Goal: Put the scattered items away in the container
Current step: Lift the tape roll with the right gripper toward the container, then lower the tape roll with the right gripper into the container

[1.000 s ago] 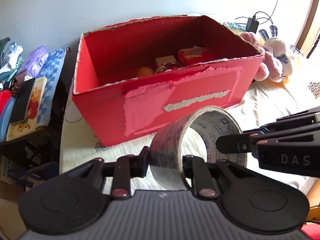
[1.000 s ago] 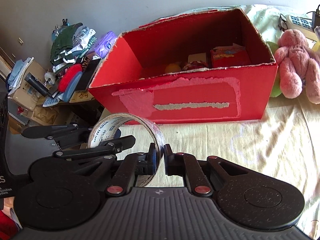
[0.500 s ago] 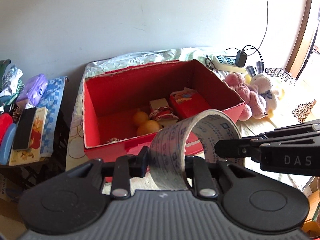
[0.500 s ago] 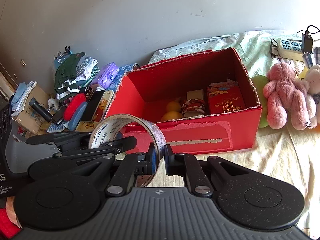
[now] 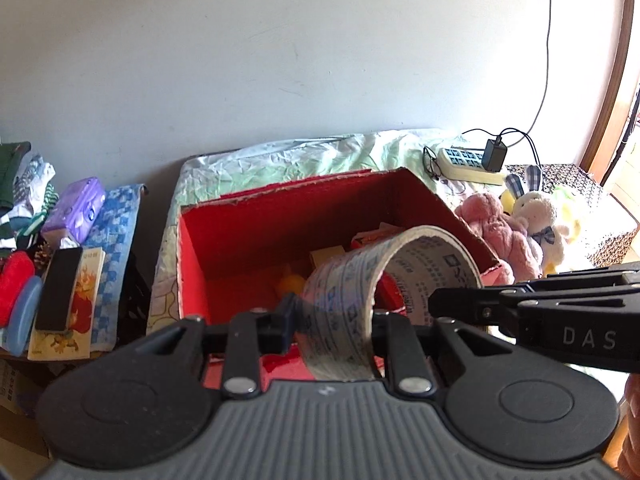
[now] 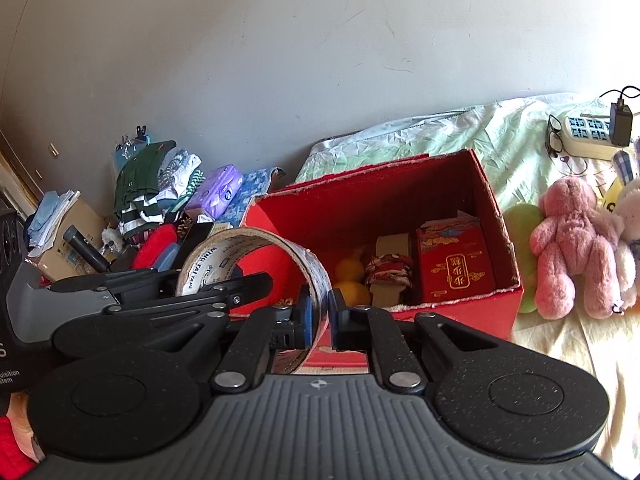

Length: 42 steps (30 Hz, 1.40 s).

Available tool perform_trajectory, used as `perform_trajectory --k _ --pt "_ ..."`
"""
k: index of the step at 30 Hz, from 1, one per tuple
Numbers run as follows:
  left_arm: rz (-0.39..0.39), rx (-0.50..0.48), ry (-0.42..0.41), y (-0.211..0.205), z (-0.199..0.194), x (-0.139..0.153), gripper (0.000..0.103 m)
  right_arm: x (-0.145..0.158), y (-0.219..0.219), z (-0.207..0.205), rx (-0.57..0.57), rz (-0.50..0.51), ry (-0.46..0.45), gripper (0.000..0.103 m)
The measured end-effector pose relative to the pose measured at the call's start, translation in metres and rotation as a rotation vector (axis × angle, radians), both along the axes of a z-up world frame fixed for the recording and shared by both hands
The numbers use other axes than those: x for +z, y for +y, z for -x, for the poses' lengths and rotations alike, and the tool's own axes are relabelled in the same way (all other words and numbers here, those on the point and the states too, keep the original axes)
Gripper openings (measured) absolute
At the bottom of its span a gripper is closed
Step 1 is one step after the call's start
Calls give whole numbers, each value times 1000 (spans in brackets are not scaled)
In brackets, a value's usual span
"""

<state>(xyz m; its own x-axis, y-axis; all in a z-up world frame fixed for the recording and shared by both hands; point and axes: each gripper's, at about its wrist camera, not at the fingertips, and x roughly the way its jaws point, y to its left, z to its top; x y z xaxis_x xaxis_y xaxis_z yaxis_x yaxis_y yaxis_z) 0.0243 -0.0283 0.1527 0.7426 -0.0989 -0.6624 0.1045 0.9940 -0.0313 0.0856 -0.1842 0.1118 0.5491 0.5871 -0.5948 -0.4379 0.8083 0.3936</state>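
A roll of printed packing tape hangs in the air just in front of the open red cardboard box, held from both sides. My left gripper is shut across the roll's width. My right gripper is shut on the roll's thin wall, and in the left wrist view its fingers reach in from the right. Inside the red box lie two orange fruits, a red gift packet, a small cardboard box and a patterned bundle.
The box stands on a bed with a pale sheet. A pink teddy and a white bunny lie right of it, with a power strip behind. Clothes, a purple tissue pack and a book crowd the left side.
Both grippers have risen together with the tape roll. The box now shows from above, its inside in view, where before I faced its front wall.
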Motion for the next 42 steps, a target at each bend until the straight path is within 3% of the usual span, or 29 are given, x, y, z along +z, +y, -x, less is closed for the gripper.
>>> perform_trajectory --k 9,19,30,42 --pt "22 -35 -27 -28 -43 11 20 7 -28 -37 -39 10 -8 9" --pt "22 -8 3 -34 -95 -9 19 -16 -25 -92 -8 -1 26 9" --pt "5 82 98 -16 -140 -35 20 -42 -5 -147 107 12 100 9" --pt "-36 179 232 17 -176 -61 19 -65 34 -193 244 35 252 9"
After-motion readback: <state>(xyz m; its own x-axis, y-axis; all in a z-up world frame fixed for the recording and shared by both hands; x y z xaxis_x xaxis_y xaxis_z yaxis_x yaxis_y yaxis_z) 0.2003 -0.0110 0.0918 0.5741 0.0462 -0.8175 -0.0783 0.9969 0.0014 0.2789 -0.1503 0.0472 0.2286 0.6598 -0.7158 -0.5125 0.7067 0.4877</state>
